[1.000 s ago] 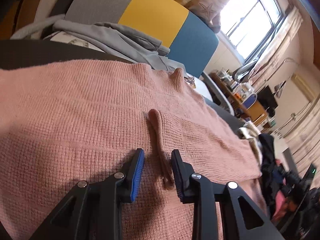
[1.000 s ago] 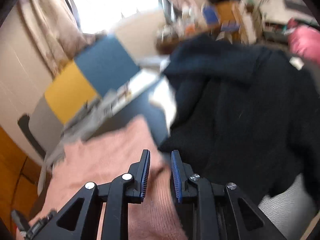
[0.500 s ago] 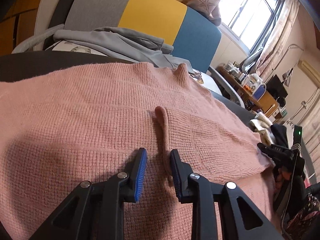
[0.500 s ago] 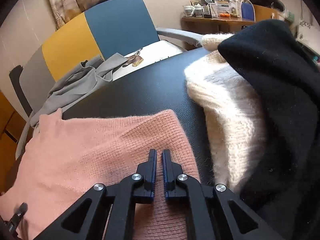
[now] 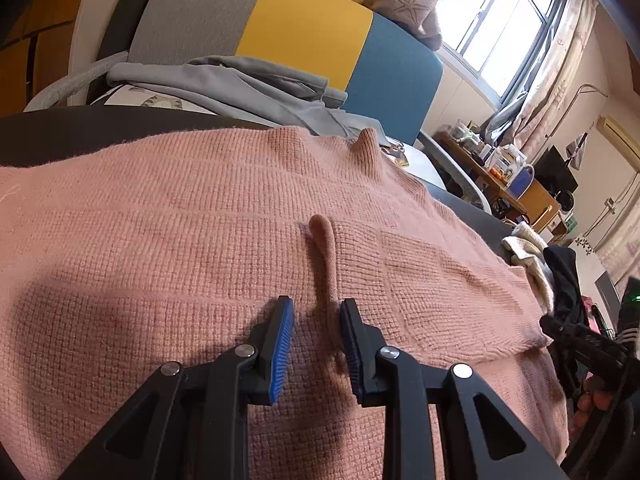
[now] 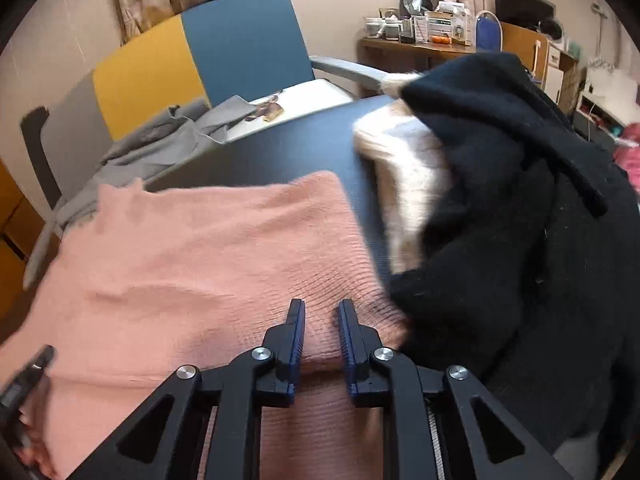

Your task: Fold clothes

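A pink knitted sweater (image 5: pixel 168 248) lies spread flat on a dark table (image 6: pixel 280 152), covering most of the near side of that table. The left gripper (image 5: pixel 316 316) rests low over the sweater with its blue-padded jaws a little apart; a narrow raised ridge of the knit (image 5: pixel 324 256) runs up between them, close against the right-hand pad, and whether the pads press on it cannot be told from this view. The right gripper (image 6: pixel 322 320) sits over the sweater near its edge towards the dark clothes; its jaws have just been opening and now stand slightly apart, with only the flat surface of the knit showing in the gap and no fabric pinched. Beside the sweater on the table, towards the far right corner, a cream garment (image 6: pixel 408 184) lies under a black garment (image 6: pixel 520 208), the black one touching the sweater's edge. Beyond the table stands a chair with a grey, yellow and blue back (image 5: pixel 304 36), and a grey garment (image 5: pixel 248 84) is draped over its seat, reaching the table's far edge.
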### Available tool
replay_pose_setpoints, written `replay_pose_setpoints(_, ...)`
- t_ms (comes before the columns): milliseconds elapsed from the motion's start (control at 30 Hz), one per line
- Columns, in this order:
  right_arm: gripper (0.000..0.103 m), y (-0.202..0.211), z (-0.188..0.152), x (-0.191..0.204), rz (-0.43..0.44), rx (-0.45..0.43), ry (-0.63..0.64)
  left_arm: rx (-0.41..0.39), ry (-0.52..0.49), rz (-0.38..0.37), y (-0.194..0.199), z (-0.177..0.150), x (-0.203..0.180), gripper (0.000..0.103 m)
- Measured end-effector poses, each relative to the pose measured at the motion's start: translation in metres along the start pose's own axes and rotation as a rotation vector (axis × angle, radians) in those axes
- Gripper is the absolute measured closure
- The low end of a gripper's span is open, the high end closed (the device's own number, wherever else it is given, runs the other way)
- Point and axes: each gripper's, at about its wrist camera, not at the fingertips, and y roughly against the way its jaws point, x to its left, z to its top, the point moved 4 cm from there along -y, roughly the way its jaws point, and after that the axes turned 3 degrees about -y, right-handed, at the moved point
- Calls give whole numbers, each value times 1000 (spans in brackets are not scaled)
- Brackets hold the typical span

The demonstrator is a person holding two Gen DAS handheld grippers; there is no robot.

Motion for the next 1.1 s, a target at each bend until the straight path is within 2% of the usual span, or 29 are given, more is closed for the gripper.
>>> replay_pose_setpoints(100,73,15,-5,39,61,-23,103,0,10,-13,1,1,2,78)
replay_pose_setpoints(167,70,9,-14,51,45,-32,164,1,20,-35,4,2,2,77)
replay_pose_setpoints(200,67,-2,-21,47,4,-15,184,-5,15,-20,10,4,-1,77)
replay_pose_setpoints(267,67,-8,-26,37,19,-7,148,-24,3,4,21,10,-7,79)
replay_pose_setpoints(333,66,-5,-29,37,8,-15,154,-114,-37,-56,37,21,-31,78)
replay_pose_setpoints(367,66,-8,-29,40,-8,-18,171,-131,-66,-96,39,27,-49,77)
replay_pose_setpoints(433,65,-14,-28,47,-40,-23,204,-92,-141,-171,27,33,-90,76)
replay_pose_setpoints(500,65,-16,-30,49,-62,-31,223,-37,-200,-174,3,27,-112,75)
replay_pose_setpoints(633,65,-17,-28,40,-38,-29,203,72,-306,-179,-44,14,-153,75)
replay_pose_setpoints(733,65,-14,-29,37,-18,-28,186,122,-219,-182,-59,0,-130,80)
replay_pose_setpoints(867,63,-13,-30,35,12,-25,173,98,-150,-206,-50,-6,-106,85)
replay_pose_setpoints(900,61,-13,-29,35,36,-20,169,95,-150,-199,-49,-7,-105,85)
replay_pose_setpoints(933,54,-14,-28,35,70,-11,167,93,-150,-192,-48,-8,-105,85)
replay_pose_setpoints(967,52,-13,-26,36,113,4,166,90,-155,-183,-47,-8,-105,85)
replay_pose_setpoints(1000,54,-8,-22,40,146,-7,181,88,-173,-167,-46,-9,-107,85)
replay_pose_setpoints(1033,66,-2,-17,44,178,-21,198,85,-185,-156,-46,-10,-109,85)
replay_pose_setpoints(1100,76,11,-5,59,214,-67,283,82,-187,-155,-46,-11,-110,85)
